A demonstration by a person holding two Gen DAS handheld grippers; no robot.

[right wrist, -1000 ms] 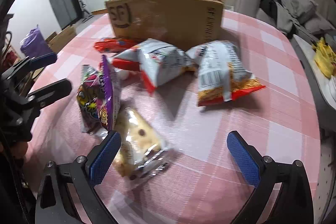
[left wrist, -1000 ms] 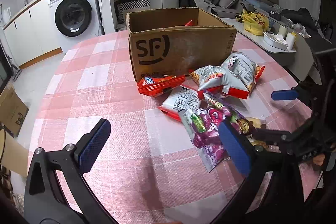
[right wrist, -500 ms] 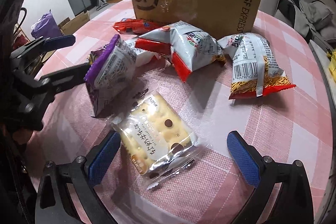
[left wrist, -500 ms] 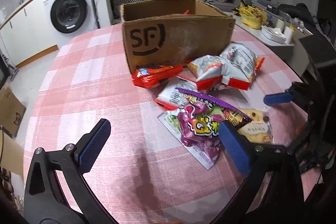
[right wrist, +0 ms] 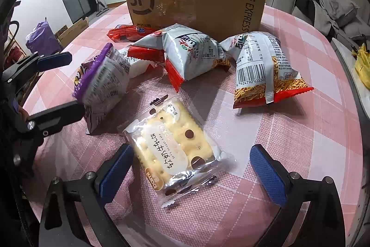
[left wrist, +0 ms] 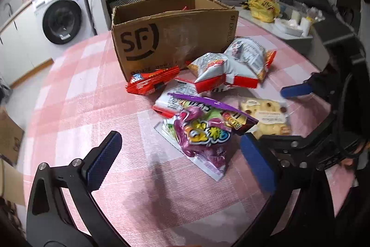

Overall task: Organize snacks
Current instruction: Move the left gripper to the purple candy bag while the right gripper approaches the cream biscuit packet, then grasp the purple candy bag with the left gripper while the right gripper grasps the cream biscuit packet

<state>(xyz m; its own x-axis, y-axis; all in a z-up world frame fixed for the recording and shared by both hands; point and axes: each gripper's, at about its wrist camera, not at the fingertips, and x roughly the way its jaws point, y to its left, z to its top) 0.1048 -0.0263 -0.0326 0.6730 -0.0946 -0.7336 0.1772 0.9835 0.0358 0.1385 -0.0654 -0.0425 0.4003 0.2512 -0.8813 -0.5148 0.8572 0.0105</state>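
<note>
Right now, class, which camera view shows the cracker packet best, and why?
The right wrist view: the cracker packet lies whole and near between the open jaws of the right gripper, its print plain. The left wrist view shows it far off, partly hidden behind the purple snack bag.

Snacks sit on the table [right wrist: 312, 131] before the box [right wrist: 196, 4]: two chip bags [right wrist: 189, 54] nearest it, the candy bag [right wrist: 104, 82] farther left, the cracker pack [right wrist: 175, 147] farthest out.
</note>
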